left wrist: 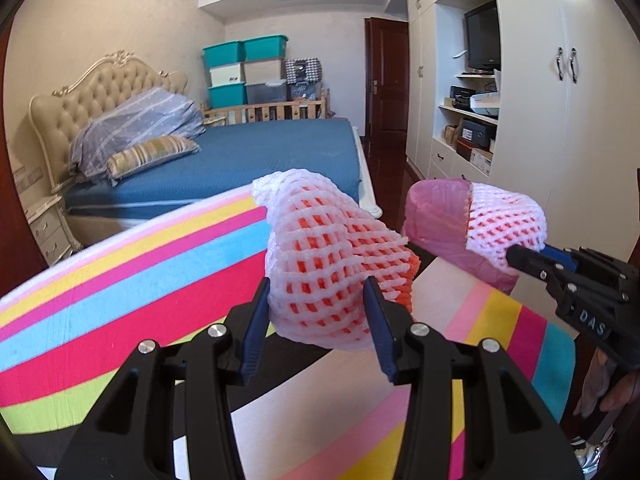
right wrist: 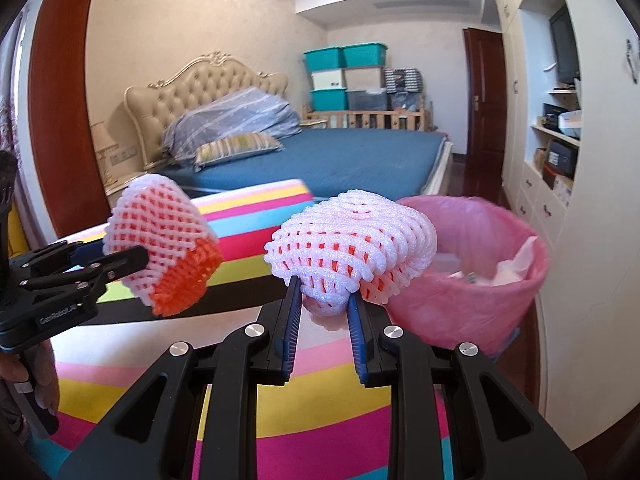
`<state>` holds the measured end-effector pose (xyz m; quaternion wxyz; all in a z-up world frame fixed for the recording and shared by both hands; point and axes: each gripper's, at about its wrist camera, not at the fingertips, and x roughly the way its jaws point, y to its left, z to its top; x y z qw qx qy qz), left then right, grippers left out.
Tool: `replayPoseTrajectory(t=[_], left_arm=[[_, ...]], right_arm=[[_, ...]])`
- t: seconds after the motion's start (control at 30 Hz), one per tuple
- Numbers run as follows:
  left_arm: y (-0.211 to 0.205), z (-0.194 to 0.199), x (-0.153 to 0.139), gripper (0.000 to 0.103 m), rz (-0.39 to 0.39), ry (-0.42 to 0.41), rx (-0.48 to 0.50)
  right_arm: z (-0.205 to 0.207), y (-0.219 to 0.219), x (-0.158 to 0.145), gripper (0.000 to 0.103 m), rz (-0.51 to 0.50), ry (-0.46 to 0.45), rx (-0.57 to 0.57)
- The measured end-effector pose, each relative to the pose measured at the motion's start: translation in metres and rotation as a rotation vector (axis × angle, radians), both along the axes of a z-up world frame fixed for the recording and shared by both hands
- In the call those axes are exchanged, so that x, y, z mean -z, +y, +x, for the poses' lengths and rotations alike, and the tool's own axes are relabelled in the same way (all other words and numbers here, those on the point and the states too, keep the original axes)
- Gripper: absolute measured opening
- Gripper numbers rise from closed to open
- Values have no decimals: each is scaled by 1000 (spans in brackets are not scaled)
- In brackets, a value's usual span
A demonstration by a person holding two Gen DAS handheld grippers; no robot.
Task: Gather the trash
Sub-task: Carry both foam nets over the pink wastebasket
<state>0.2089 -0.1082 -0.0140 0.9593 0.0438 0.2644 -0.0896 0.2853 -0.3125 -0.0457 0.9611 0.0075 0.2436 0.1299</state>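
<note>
While a blue bed (right wrist: pixel 328 160) and stacked storage boxes (left wrist: pixel 248 72) fill the background, a striped cloth (left wrist: pixel 120 280) covers the surface below both tools. Left gripper (left wrist: pixel 316 316) — clamped on a white-and-orange foam net (left wrist: pixel 328 264), held above the cloth. Right gripper (right wrist: pixel 324 312) — closed on a second foam net (right wrist: pixel 352 236), just beside the pink-lined trash bin (right wrist: pixel 472 280), which holds white paper scraps (right wrist: pixel 516 264).

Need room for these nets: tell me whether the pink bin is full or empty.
Partly filled: the pink bin shows white paper scraps low inside, with space above them.
</note>
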Motion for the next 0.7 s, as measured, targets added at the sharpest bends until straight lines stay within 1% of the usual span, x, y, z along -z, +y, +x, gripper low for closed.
replayPoseTrajectory(t=[0.17,0.37,0.6,0.7], left_arm=[[-29,6,-10,45,14,-9,59],[-71,20,-20,45,41,-13,142],[-120,52,-33,46,60,-19,206],[-139,70,-36,46,48,-8,219]], right_arm=[[5,-34,-7,23,1,-16,61],[13,-75,-17,23,-27,-46,120],[30,-110,-28,23,-81,-65,150],[40,-121,-28,24,-96,-60,158]])
